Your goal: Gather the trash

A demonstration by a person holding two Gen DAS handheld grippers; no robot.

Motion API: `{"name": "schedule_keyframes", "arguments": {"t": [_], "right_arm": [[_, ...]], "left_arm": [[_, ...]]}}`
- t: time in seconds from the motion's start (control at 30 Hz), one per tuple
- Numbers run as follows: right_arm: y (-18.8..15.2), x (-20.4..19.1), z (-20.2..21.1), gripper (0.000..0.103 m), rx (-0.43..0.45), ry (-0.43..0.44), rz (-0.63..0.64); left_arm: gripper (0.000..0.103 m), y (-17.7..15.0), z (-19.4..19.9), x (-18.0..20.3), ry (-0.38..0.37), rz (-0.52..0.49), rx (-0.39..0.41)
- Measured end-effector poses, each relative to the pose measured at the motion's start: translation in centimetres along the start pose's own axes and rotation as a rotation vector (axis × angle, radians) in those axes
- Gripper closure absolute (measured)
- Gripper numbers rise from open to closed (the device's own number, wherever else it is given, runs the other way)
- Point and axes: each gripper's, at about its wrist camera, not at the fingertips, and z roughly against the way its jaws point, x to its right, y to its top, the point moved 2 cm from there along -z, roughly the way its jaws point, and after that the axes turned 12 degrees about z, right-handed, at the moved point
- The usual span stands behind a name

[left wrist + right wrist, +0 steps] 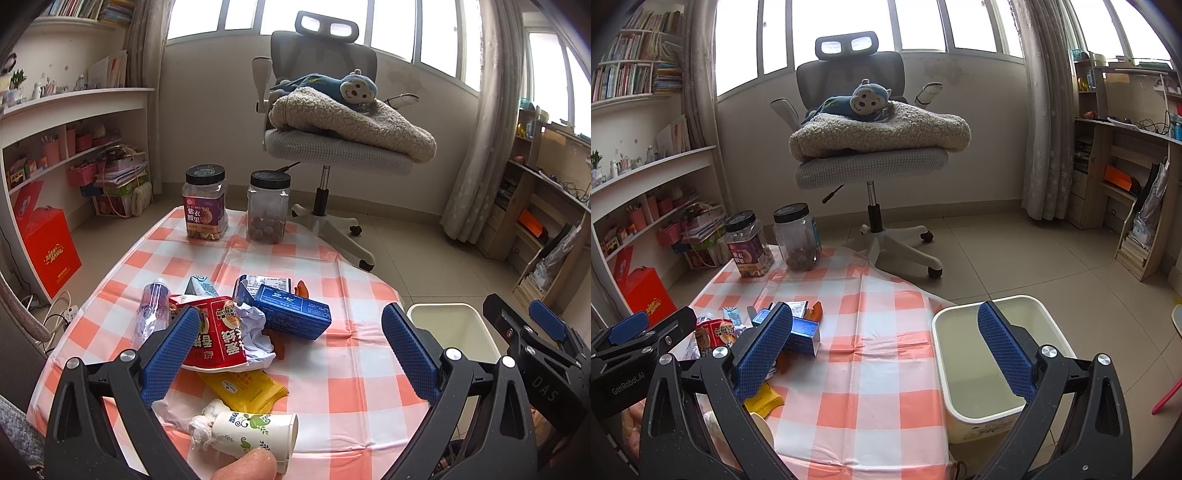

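Left gripper point(295, 350): jaws wide, empty; trash pile point(236, 325) by its left finger, bare tablecloth point(351, 387) btwn jaws. Right gripper point(894, 350): jaws wide, empty; bin point(964, 406) past table edge, behind right finger.

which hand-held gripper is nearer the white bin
Right. The right hand-held gripper hangs open at the table's bin-side edge, one finger in front of the white bin. The left hand-held gripper is open over the trash pile, farther away.
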Motion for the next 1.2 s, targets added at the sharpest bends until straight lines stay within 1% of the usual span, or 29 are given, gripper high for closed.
{"name": "schedule_keyframes", "arguments": {"t": [0.17,0.33,0.6,0.67,1.03,1.2], "right_arm": [[-0.02,-0.05,0.02,0.007,-0.001,0.000,0.000],[0.04,-0.01,0.00,0.007,-0.003,0.000,0.003],[-0.07,-0.06,0.01,0.007,-0.002,0.000,-0.001],[0.04,0.00,0.00,0.007,-0.003,0.001,0.000],[0.06,-0.02,0.04,0.007,-0.004,0.000,0.000],[-0.36,0.13,-0.20,0.007,-0.026,0.002,0.000]], "left_arm": [[0.007,-0.21,0.11,-0.40,0.000,0.003,-0.002],[0.007,0.00,-0.09,-0.01,0.002,0.001,-0.002],[0.007,-0.31,-0.18,-0.82,0.005,0.003,-0.002],[0.007,0.00,-0.03,-0.06,0.005,0.000,-0.003],[0.007,0.12,0.12,-0.19,0.006,0.009,-0.002],[0.007,0.38,0.17,-0.37,0.014,0.016,-0.006]]}}
